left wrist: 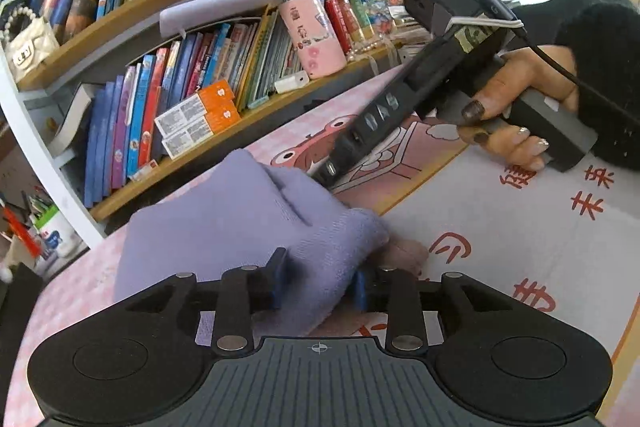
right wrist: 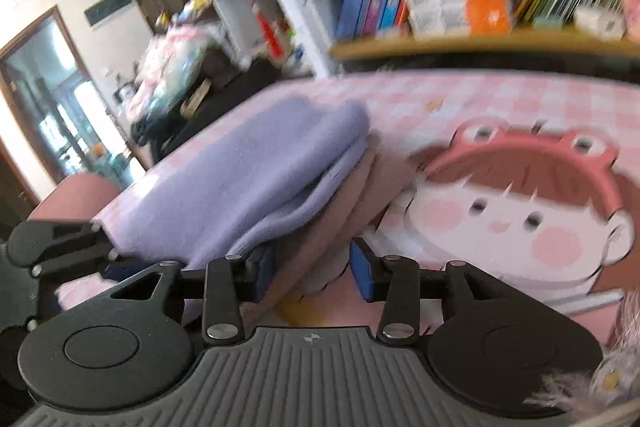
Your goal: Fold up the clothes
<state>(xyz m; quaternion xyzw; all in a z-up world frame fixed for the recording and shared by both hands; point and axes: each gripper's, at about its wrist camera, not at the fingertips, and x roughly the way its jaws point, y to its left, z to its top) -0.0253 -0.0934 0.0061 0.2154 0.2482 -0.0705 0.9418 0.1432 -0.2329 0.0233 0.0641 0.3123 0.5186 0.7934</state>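
Observation:
A folded lavender cloth (left wrist: 240, 223) lies on the pink checked table cover (left wrist: 72, 291), with a mauve garment (left wrist: 404, 249) peeking out beneath it. My left gripper (left wrist: 320, 283) straddles the near edge, and a bunch of the lavender cloth fills the gap between its blue pads. My right gripper (left wrist: 326, 173), held by a hand (left wrist: 520, 95), meets the cloth's far side. In the right wrist view the lavender cloth (right wrist: 240, 171) and the mauve garment (right wrist: 344, 203) run together into my right gripper (right wrist: 313, 273), packed between its pads.
A full bookshelf (left wrist: 200, 99) stands right behind the table. A cartoon mat (right wrist: 500, 211) and a white sheet with red characters (left wrist: 520, 227) cover the right side. A pink chair (right wrist: 76, 191) sits off the table's left edge, and something fluffy (right wrist: 600, 379) is at the lower right.

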